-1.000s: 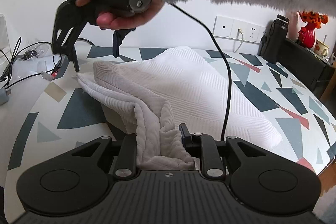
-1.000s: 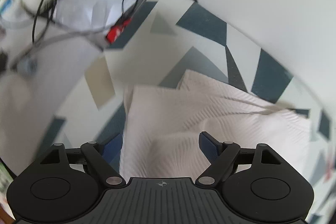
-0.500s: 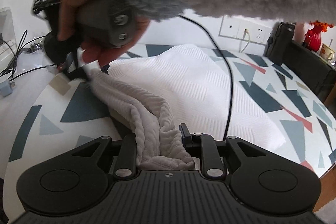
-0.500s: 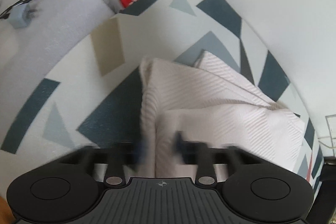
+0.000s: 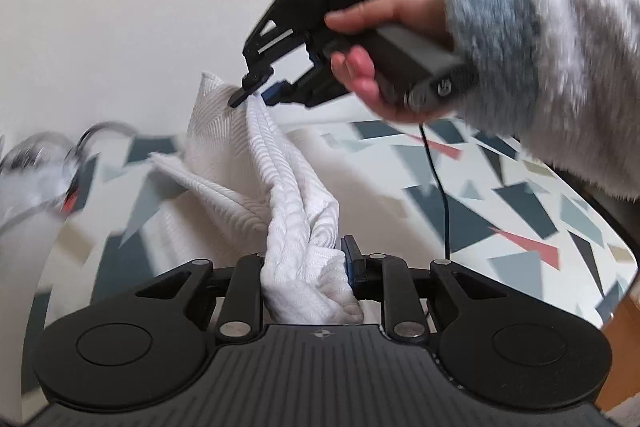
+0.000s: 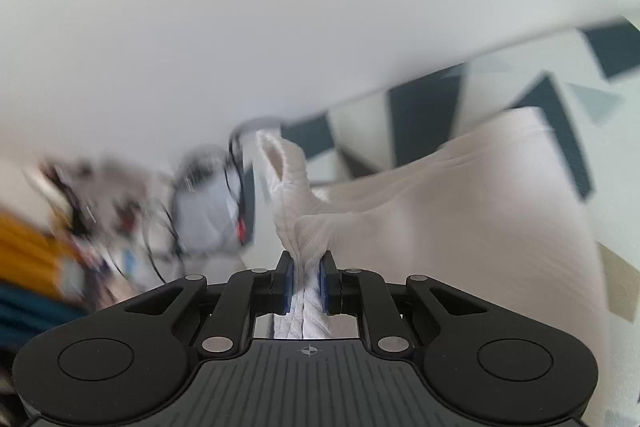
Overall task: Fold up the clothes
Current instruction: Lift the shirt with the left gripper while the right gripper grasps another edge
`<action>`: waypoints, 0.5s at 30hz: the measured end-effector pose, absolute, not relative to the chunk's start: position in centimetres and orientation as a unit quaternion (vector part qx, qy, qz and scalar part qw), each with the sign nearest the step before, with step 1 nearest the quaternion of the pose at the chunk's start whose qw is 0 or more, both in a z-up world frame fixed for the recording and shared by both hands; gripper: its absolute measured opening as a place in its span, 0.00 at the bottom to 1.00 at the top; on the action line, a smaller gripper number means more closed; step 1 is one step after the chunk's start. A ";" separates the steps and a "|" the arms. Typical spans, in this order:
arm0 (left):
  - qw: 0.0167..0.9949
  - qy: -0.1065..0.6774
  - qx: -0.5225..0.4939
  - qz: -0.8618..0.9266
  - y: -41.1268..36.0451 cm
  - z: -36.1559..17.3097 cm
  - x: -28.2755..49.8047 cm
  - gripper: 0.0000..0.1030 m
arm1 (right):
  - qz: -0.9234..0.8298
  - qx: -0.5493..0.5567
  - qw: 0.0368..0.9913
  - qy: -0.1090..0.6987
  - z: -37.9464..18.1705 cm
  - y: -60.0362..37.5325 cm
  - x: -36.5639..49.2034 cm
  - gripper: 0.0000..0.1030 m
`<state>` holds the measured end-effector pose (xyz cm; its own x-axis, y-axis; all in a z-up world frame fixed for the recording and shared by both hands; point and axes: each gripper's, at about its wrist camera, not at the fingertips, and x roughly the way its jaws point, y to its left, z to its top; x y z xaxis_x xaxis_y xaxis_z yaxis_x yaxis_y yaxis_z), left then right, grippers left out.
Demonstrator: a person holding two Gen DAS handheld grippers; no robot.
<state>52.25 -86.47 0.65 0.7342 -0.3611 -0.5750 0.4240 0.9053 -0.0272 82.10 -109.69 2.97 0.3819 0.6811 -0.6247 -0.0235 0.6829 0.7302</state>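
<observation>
A white ribbed garment (image 5: 256, 183) hangs lifted above the patterned table (image 5: 520, 211). My left gripper (image 5: 306, 263) is shut on a bunched edge of it at the bottom of the left wrist view. My right gripper (image 5: 256, 95), held by a hand in a fuzzy grey sleeve, is shut on another edge higher up and farther back. In the right wrist view the right gripper (image 6: 306, 281) pinches a twisted fold of the garment (image 6: 460, 187), whose body sags to the right.
Cables and clutter (image 6: 192, 199) lie blurred at the table's left end, also in the left wrist view (image 5: 44, 167). A black cord (image 5: 440, 187) hangs from the right gripper. A white wall (image 5: 120, 7) stands behind.
My right gripper went down to the garment's far corner, shut on it and lifted it. Both grippers now hold the garment up off the table; the left grip is unchanged.
</observation>
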 end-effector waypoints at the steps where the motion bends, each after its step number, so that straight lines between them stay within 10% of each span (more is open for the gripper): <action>1: 0.928 0.297 0.084 -0.209 -88.0 1.0 52.5 0.21 | 0.225 0.340 0.765 0.498 2.8 -111.4 81.8 0.11; 15: 0.929 0.365 0.026 -0.048 -84.9 -0.5 50.8 0.19 | 0.289 0.356 0.731 0.506 0.5 -105.7 81.4 0.11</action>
